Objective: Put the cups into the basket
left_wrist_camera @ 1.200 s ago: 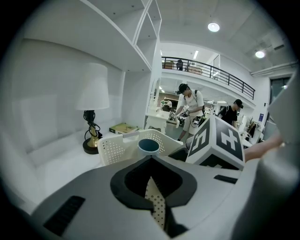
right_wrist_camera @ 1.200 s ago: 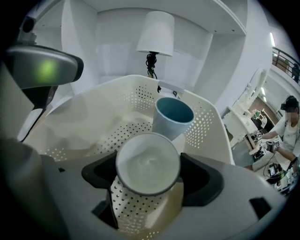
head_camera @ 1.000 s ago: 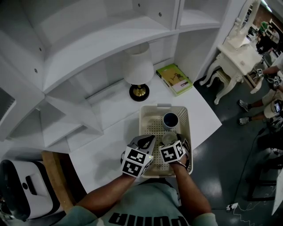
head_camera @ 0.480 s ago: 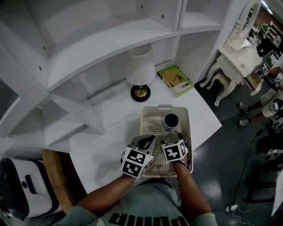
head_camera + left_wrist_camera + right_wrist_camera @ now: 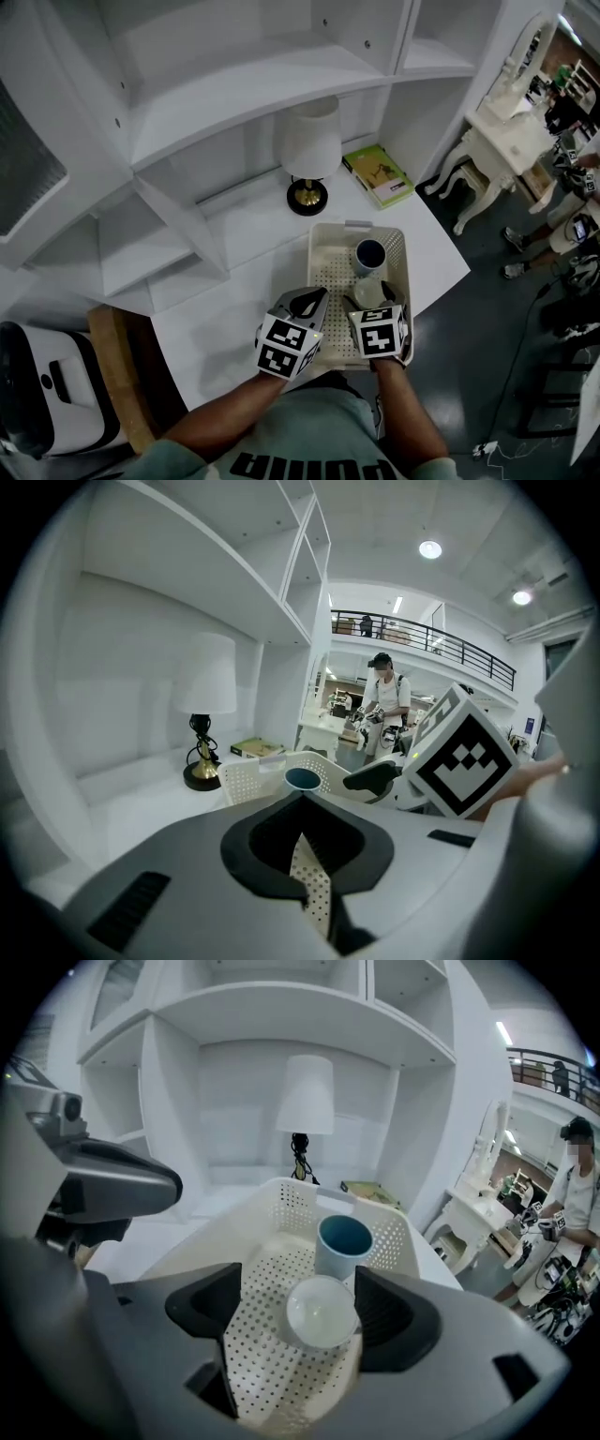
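Cups both stand inside the basket [image 5: 328, 277] on the table [image 5: 234, 309] — the blue cup [image 5: 369, 255] at the far end, the white cup [image 5: 321, 1312] just in front of it. Around the white cup the right gripper [image 5: 298, 1299] has its fingers spread wide, holding nothing. The left gripper [image 5: 305, 841] has its fingers pinched on the basket's near wall. Judging by this, the loading looks done — only pulling the grippers away is left.

Basket [image 5: 324, 246]: cream, dotted with holes
Far cup [image 5: 369, 255]: blue
Near cup [image 5: 367, 292]: white
Book [image 5: 379, 176]: green
Lamp base [image 5: 307, 198]: black and gold
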A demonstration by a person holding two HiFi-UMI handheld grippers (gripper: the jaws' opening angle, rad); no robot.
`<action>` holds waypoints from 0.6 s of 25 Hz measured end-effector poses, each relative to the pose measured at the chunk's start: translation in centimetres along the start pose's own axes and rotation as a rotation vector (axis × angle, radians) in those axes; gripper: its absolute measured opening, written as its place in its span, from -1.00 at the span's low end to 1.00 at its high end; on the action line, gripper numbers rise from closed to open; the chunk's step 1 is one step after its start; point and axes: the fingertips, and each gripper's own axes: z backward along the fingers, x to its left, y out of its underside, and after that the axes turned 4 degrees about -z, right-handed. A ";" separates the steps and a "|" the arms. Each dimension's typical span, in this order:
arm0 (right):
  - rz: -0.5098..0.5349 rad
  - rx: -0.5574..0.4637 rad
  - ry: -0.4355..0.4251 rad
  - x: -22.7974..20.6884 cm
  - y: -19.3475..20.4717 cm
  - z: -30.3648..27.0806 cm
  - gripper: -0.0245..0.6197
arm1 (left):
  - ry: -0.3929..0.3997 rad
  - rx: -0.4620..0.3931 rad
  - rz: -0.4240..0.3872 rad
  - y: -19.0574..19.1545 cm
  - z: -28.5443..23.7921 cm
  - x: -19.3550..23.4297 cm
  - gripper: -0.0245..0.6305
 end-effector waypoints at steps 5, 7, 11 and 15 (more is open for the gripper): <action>-0.012 -0.067 -0.017 2.3 -0.2 2.7 0.25 | -0.017 -0.037 0.010 0.4 2.2 0.0 -0.91; -0.020 -0.093 -0.010 3.1 -0.1 3.7 0.05 | -0.023 -0.047 0.016 0.8 3.2 0.0 -0.91; -0.028 -0.149 -0.001 4.9 0.1 5.7 -0.61 | -0.035 -0.065 0.031 1.8 5.4 0.1 -0.91; -0.023 -0.188 0.000 6.9 0.6 7.5 -0.85 | -0.048 -0.088 0.041 2.7 7.9 0.1 -0.91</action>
